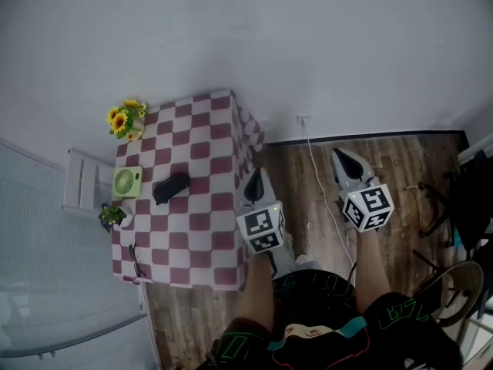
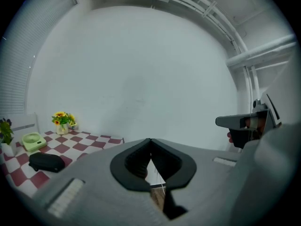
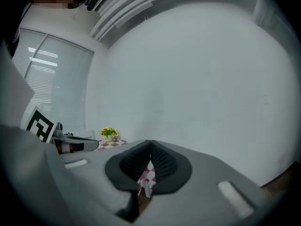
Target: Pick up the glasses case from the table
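The black glasses case (image 1: 171, 187) lies on the table with the red-and-white checked cloth (image 1: 200, 230), near its middle. In the left gripper view the glasses case (image 2: 46, 162) shows low at the left. My left gripper (image 1: 255, 174) hovers just past the table's right edge, jaws closed to a point with nothing in them, well to the right of the case. My right gripper (image 1: 340, 156) is farther right over the wooden floor, also shut and empty. In their own views the left gripper (image 2: 150, 141) and the right gripper (image 3: 150, 142) each show tips that meet.
On the table stand a sunflower vase (image 1: 125, 119), a small green fan (image 1: 127, 182) and a little potted plant (image 1: 114, 216). A white rack (image 1: 81, 182) stands left of the table. A white cable (image 1: 323, 199) runs across the floor, and a dark chair (image 1: 462, 206) stands at the right.
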The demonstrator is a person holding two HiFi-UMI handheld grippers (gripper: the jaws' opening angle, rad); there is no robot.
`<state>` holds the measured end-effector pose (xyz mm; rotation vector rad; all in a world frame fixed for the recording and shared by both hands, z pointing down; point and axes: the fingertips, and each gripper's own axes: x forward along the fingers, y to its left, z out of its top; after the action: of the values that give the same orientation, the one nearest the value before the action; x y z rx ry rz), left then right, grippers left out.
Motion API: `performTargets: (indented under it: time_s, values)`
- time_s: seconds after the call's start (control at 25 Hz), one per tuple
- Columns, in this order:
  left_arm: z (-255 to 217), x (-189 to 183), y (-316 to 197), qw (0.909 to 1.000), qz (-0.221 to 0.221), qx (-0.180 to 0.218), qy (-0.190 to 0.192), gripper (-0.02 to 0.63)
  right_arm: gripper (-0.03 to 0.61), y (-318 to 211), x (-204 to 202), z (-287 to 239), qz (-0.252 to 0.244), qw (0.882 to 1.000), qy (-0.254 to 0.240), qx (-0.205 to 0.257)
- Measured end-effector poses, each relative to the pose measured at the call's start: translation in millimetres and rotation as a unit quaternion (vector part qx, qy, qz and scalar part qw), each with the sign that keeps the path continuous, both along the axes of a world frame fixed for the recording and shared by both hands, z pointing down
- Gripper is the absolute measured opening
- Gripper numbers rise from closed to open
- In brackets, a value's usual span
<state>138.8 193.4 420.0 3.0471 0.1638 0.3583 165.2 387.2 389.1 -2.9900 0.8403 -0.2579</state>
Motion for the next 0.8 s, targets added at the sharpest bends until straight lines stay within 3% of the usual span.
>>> performTargets:
  time_s: [0.36, 0.8]
  values:
    - [26.1, 102.8, -44.8, 0.9990, -0.026, -0.022, -0.029, 0.009, 0.003, -50.0, 114.7, 13.4, -0.021, 0.999, -0.022, -0.023]
    - [39.9, 160.5, -137.3, 0.9935, -0.096, -0.046, -0.041, 0.009, 0.003, -154.3, 191.9, 17.8, -0.095, 0.993, -0.030, -0.056]
